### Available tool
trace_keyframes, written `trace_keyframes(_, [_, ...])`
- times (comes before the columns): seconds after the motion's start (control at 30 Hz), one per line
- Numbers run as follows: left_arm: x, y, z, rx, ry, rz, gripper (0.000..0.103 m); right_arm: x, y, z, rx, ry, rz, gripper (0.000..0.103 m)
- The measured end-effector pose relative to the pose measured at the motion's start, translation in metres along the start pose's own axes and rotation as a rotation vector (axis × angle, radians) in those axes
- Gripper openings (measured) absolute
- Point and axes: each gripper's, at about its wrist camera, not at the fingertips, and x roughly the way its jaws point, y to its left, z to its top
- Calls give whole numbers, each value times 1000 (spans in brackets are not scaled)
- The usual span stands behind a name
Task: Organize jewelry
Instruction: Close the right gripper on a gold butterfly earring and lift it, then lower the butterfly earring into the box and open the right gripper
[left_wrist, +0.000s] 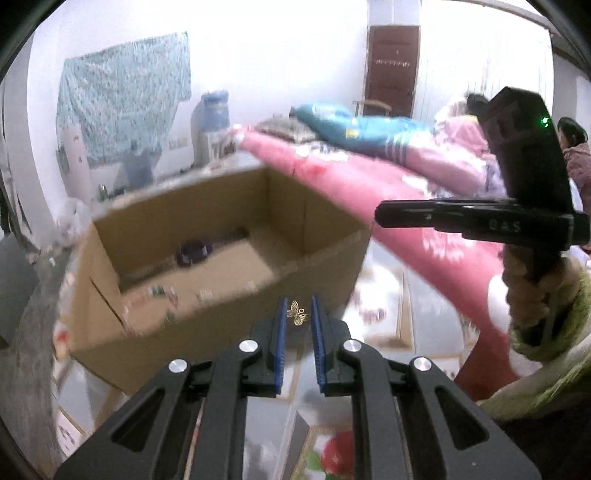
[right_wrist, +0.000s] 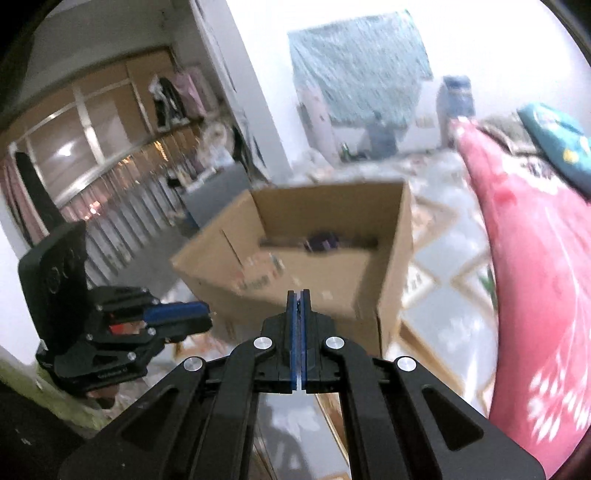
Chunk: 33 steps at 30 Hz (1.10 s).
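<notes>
A small gold butterfly-shaped piece of jewelry is pinched between the blue pads of my left gripper, which is shut on it. It hangs in the air just in front of an open cardboard box. A dark purple object lies on the box floor among small blurred items. My right gripper is shut, pads pressed together, and I see nothing between them. It points at the same box, with the purple object inside. Each gripper shows in the other's view: the right gripper at right, the left gripper at left.
A bed with a pink floral quilt and a teal pillow runs along the right of the box. Patterned floor tiles lie below. Two people sit at the far right. A water dispenser and shelves stand behind.
</notes>
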Motion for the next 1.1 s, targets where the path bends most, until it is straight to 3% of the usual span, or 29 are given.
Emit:
trace_keyframes(0.17, [5, 21, 31, -22, -37, 31, 12, 23, 0, 37, -34, -28, 41, 0])
trace_keyframes(0.47, [89, 82, 45, -197, 157, 18, 12, 106, -18, 73, -18, 131, 38, 0])
trace_keyframes(0.63, [107, 90, 42, -234, 201, 4, 14, 145, -31, 75, -4, 230, 8, 8])
trace_keyframes(0.77, [108, 93, 40, -250, 197, 12, 24, 143, -36, 76, 10, 215, 9, 19])
trace_keyframes(1.1, [73, 98, 43, -277, 107, 46, 33, 103, -39, 86, 20, 110, -3, 24])
